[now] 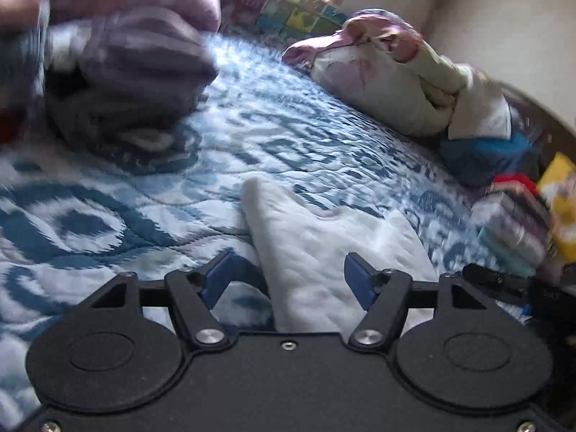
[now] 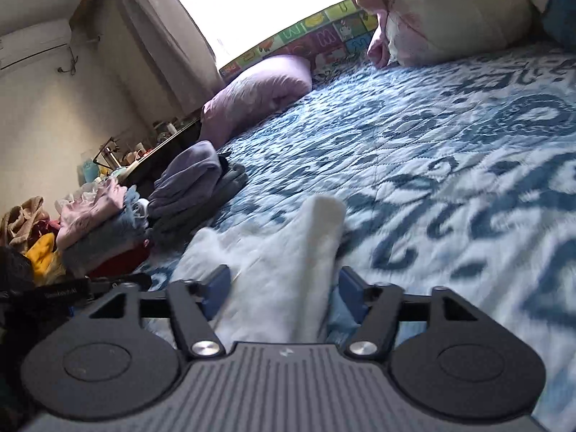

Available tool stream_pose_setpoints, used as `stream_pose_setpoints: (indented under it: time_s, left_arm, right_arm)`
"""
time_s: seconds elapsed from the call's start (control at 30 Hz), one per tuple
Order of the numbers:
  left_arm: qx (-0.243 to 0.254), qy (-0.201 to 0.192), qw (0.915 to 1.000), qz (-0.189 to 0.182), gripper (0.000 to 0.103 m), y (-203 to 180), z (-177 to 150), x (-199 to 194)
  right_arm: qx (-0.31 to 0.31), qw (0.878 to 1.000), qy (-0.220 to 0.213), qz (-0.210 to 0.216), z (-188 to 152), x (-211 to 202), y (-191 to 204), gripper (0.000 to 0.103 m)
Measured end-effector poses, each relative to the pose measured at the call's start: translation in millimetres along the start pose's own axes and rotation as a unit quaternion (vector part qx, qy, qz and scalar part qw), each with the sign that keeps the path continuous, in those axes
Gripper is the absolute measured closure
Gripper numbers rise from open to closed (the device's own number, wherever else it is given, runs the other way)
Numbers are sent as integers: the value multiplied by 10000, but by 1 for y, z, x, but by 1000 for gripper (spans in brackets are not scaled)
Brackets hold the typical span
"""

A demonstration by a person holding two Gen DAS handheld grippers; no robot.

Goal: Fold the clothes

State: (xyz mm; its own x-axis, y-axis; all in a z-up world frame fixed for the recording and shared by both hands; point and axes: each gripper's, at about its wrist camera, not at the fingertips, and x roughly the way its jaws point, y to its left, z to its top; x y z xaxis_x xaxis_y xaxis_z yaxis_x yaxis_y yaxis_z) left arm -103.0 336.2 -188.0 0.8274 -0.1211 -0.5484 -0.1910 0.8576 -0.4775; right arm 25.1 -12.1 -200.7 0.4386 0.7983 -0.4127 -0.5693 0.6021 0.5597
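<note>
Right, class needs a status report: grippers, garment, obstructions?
Left gripper open, right gripper open. White garment between both, unpinched, on quilt. Nothing obstructing.

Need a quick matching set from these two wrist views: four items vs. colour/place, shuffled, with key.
Items:
1. White quilted cloth
2. Lilac pillow
3. Folded purple-grey garment stack
4. Blue-and-white patterned bedspread

Descriptions:
A. Covers the whole bed
B. Lies between the open right gripper jaws
C. By the colourful alphabet mat under the window
D. Near the bed edge, beside a clothes pile

Pairs: 1-B, 2-C, 3-D, 4-A
</note>
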Motion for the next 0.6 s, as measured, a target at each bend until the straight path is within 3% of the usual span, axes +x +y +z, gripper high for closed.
stream_pose_setpoints:
  time_s: [0.13, 0.27, 0.6]
  left_arm:
    - [-380, 17, 9983, -435, 35, 31, 25, 19]
    - [-632, 206, 9951, -732, 35, 55, 43, 47]
    - [-833, 834, 9778, -1730, 35, 89, 68, 91]
  right_arm:
    - [509, 9977, 297, 328, 20, 32, -36, 27]
    - [395, 9977, 306, 457, 41, 57, -46, 17]
    - [331, 9881, 1064, 1060, 58, 121, -64, 14]
